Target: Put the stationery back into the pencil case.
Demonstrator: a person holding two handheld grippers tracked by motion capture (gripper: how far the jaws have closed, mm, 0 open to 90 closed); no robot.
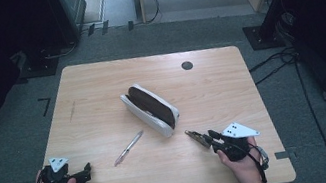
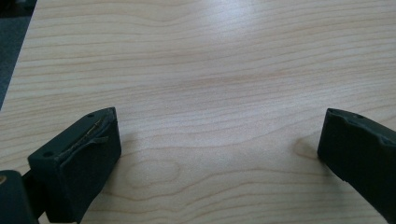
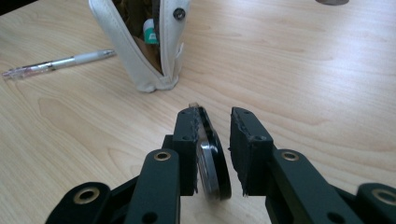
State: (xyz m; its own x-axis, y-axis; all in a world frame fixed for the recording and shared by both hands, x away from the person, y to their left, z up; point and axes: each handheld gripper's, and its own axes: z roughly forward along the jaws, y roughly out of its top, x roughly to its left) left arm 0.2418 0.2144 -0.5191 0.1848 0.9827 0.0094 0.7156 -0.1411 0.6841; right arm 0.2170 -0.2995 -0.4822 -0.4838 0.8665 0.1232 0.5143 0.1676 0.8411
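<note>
Pencil case (image 1: 150, 110) sits mid-table (image 1: 98, 82), lying diagonally, open side up. Pen (image 1: 129, 148) lies on the table just left of and nearer than the case's near end, apart from it. Left gripper (image 1: 80, 174) at near-left table edge, well left of the pen. Right gripper (image 1: 198, 137) near-right, tips just beside the case's near end.

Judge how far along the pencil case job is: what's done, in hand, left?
Done: the white pencil case stands unzipped, and a pen lies beside it. In hand: a flat dark item sits inside the right hand-held gripper, with a gap on one side. Left: whether things go in or come out is unclear; the left hand-held gripper is open and empty.
</note>
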